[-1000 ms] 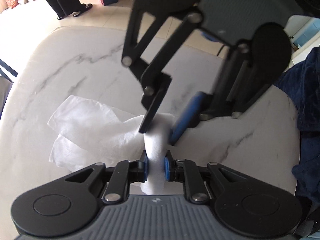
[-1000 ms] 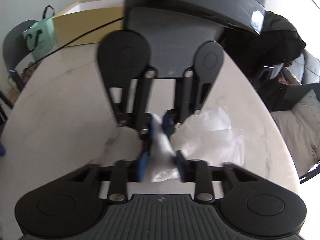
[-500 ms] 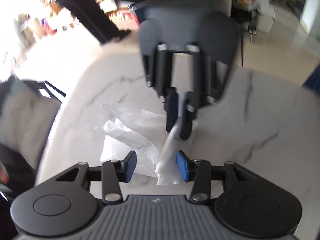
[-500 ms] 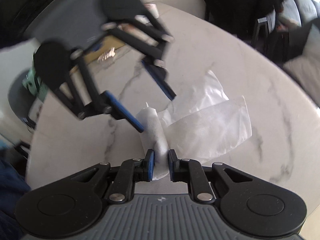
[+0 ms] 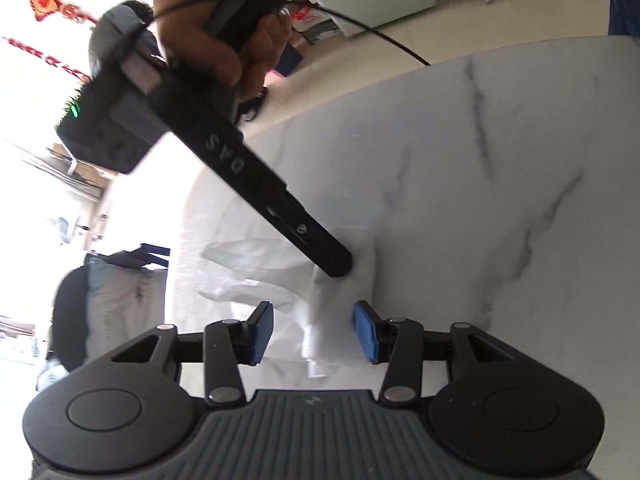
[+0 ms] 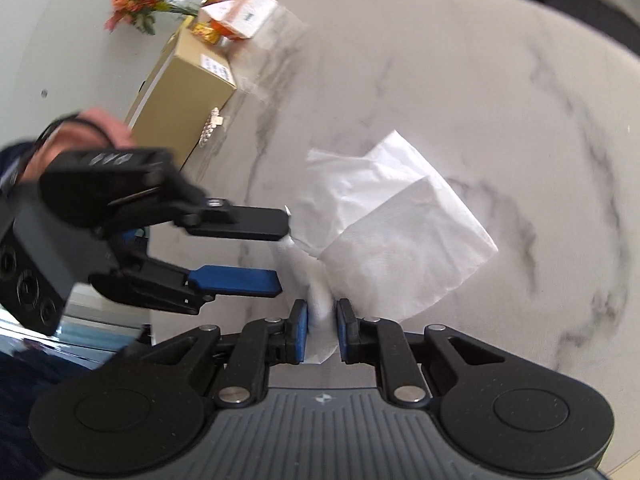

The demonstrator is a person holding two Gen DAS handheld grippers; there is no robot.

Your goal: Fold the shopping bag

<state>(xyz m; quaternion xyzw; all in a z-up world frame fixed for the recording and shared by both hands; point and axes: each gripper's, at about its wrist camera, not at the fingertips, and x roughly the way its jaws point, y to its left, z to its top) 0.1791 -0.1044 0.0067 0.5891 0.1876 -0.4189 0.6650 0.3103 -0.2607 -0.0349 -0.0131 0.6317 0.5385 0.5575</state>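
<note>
right hand-held gripper (image 6: 322, 330) pinching bag (image 6: 400, 232), left hand-held gripper (image 5: 314, 332) wide

The shopping bag (image 6: 384, 232) lies on the surface (image 6: 460, 80), its near end between the right claw (image 6: 321, 330) fingers; the left claw (image 6: 280, 254) sits just left of it, a box (image 6: 180, 96) behind at the surface's far left edge

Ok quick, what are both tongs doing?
Left tongs: open, holding nothing, the white bag between them.
Right tongs: closed on the bag.
</note>
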